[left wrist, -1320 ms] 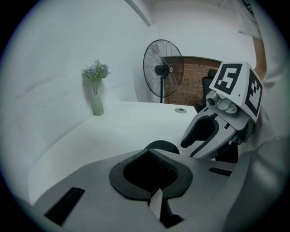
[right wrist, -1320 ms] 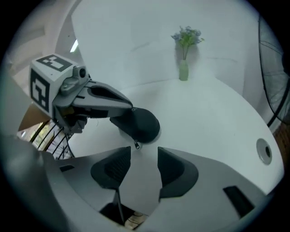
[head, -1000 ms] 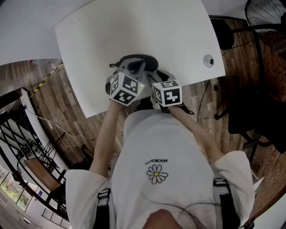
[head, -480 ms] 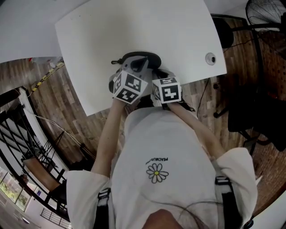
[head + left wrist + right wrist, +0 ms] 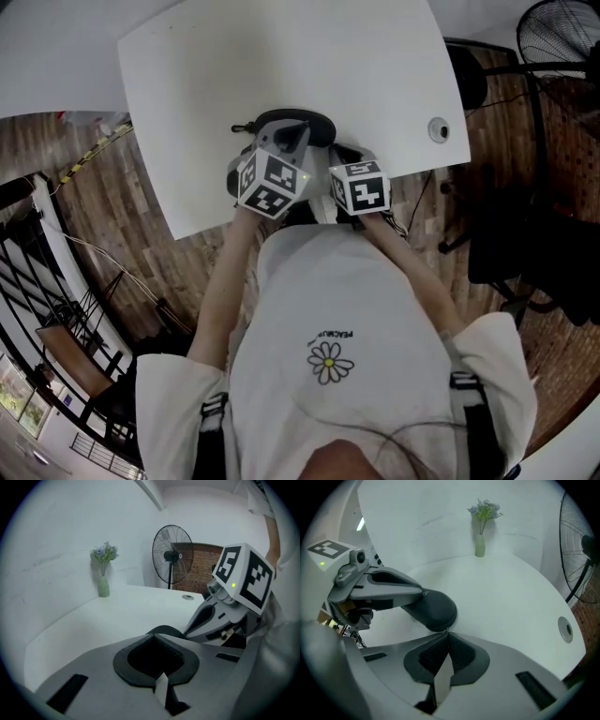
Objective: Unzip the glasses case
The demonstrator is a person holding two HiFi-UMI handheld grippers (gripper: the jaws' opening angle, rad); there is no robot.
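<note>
Nearest the head camera, the person's white T-shirt [image 5: 337,300] carries a printed daisy [image 5: 327,364] with 1 short line of lettering above it, upside down and too small to read surely. Each of the 2 grippers bears a cube of black-and-white square markers, with no words on them.

The left gripper [image 5: 156,654] has its jaws clamped on the left part of the dark, smooth, oval glasses case [image 5: 436,609], 1 jaw lying along its top. The right gripper [image 5: 446,635] has just been closing. Its jaws are now pressed together, tips touching the case's near edge, where a tiny metal glint [image 5: 446,630] sits; whether that bit is pinched cannot be told.

The case lies flat near the front edge of the white curved surface [image 5: 506,597] and shows no logo. A small dark loop [image 5: 241,128] sticks out at its left end.

Farther right the surface has a round hole [image 5: 566,630]. At the far side stands a pale green vase of flowers [image 5: 480,545], and beyond the edge a black pedestal fan [image 5: 172,557].
</note>
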